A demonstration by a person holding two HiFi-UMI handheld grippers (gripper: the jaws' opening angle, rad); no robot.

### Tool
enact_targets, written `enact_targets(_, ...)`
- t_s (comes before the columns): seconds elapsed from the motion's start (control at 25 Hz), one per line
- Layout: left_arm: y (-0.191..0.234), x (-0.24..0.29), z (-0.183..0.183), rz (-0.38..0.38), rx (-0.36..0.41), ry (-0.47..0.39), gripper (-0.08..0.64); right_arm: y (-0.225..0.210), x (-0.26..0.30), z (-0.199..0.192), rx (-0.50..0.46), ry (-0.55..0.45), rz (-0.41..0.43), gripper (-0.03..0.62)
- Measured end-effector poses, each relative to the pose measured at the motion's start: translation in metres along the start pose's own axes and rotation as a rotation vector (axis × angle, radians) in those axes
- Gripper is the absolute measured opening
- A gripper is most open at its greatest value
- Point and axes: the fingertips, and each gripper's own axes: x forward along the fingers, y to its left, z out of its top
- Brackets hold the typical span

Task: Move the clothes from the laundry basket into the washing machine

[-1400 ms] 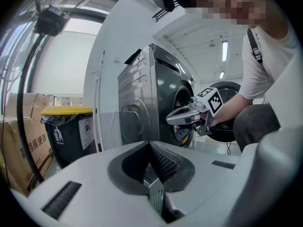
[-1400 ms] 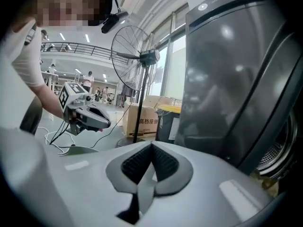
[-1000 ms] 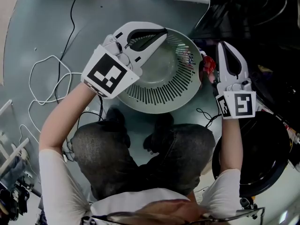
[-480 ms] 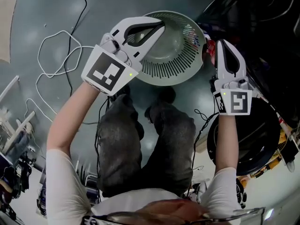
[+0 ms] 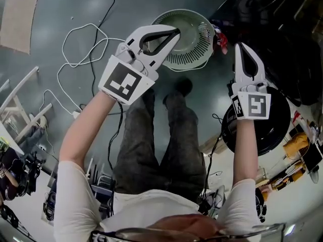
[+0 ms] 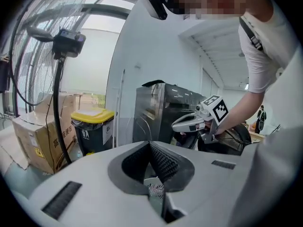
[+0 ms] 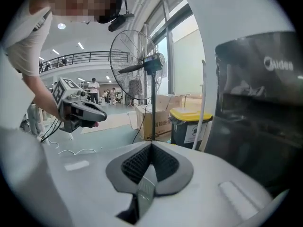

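Since the earlier frames we have stood up. Both grippers have risen, and the pale green round slotted plastic laundry basket (image 5: 194, 59) now looks smaller and farther below, on the grey floor (image 5: 126, 4) just ahead of our feet. The left gripper (image 5: 174, 33) shows over the basket's left rim and the right gripper (image 5: 241, 46) is apart to its right. Both point forward and slightly down on outstretched arms, jaws pressed together with nothing between them. The basket looks empty; a small red item (image 5: 220, 38) lies at its right edge. The round black front of the washing machine (image 5: 277, 130) sits under our right forearm. Loose white cable loops (image 5: 75, 44) cross the floor at left, leaving bare floor around the basket.
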Motion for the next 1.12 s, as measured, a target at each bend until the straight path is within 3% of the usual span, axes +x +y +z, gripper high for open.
enact_targets(0.36,-0.048,-0.063,0.134,0.001,0.065,-0.028,0.006,0.017,-0.083,0.127,-0.009,-0.034,-0.023,0.009)
enact_targets(0.64,-0.098,-0.12,0.242,0.013,0.068,-0.074,0.006,0.046,-0.163,0.205,0.118,-0.053,-0.062,0.009)
enact_targets(0.84,-0.138,-0.163,0.295,0.007,0.062,-0.081,0.006,0.061,-0.221,0.262,0.136,-0.045,-0.088,0.009)
enact_targets(1.12,-0.169,-0.222,0.354,0.04,0.081,-0.111,0.006,0.07,-0.297,0.334,0.071,-0.092,-0.112,0.009)
